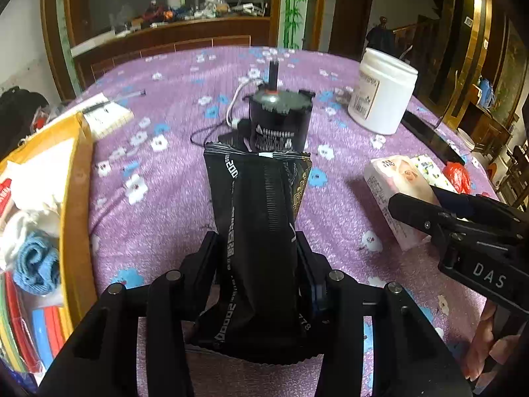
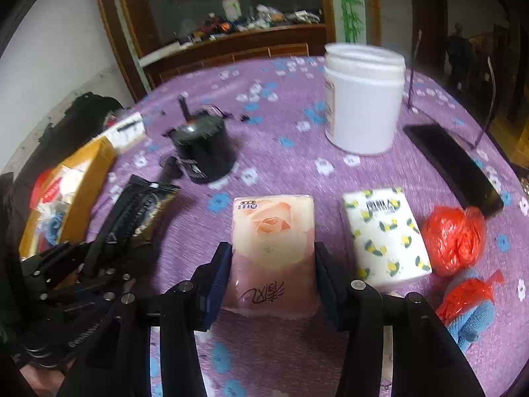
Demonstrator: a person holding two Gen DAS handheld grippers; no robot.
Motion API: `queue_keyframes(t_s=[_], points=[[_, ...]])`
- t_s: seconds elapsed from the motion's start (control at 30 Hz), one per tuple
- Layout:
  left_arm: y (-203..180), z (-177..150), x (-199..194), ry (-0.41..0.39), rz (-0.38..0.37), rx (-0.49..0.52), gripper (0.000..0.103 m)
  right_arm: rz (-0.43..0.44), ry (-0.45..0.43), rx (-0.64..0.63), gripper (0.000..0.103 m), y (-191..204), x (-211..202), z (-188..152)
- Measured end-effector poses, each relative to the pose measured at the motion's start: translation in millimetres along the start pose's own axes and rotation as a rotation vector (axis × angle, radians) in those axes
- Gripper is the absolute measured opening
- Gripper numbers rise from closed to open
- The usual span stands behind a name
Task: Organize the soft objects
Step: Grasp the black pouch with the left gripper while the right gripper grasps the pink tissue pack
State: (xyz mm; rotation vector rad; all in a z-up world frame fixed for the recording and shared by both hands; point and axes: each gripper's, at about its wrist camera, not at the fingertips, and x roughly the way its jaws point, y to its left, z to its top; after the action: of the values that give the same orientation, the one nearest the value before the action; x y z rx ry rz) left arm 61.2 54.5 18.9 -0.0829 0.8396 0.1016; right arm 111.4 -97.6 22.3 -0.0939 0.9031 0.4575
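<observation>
A black foil pouch (image 1: 258,231) is clamped between the left gripper's (image 1: 258,251) jaws. A pink rose-printed tissue pack (image 2: 272,251), at 6 o'clock on the purple floral tablecloth (image 2: 281,152), is gripped by the right gripper (image 2: 272,264).

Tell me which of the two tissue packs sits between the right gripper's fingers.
The pink rose-print tissue pack sits between the right gripper fingers. The white lemon-print tissue pack lies beside it, outside the fingers, nearer the red plastic bag.
</observation>
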Motion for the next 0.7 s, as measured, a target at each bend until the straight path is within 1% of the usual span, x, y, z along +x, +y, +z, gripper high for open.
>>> queue_keyframes(t_s=[0.07, 0.2, 0.37, 0.47, 0.7], points=[[0.6, 0.6, -4.0, -0.027, 0.013, 0.000, 0.042, 0.010, -0.019, -0.009, 0.051, 5.0, -3.4, 2.1], [2.4, 2.2, -13.3, -0.095, 0.067, 0.001, 0.042, 0.032, -0.062, -0.039, 0.051, 15.8, -11.4, 3.8], [3.7, 3.1, -25.1, -0.183, 0.116, 0.003, 0.043, 0.059, -0.133, -0.070, 0.051, 24.0, -25.8, 6.0], [4.0, 2.8, -27.6, -0.197, 0.123, 0.009, 0.043, 0.073, -0.158, -0.083, 0.051, 27.0, -29.9, 6.3], [0.8, 1.8, -31.8, -0.225, 0.138, 0.024, 0.043, 0.075, -0.174, -0.096, 0.051, 30.9, -33.3, 5.4]])
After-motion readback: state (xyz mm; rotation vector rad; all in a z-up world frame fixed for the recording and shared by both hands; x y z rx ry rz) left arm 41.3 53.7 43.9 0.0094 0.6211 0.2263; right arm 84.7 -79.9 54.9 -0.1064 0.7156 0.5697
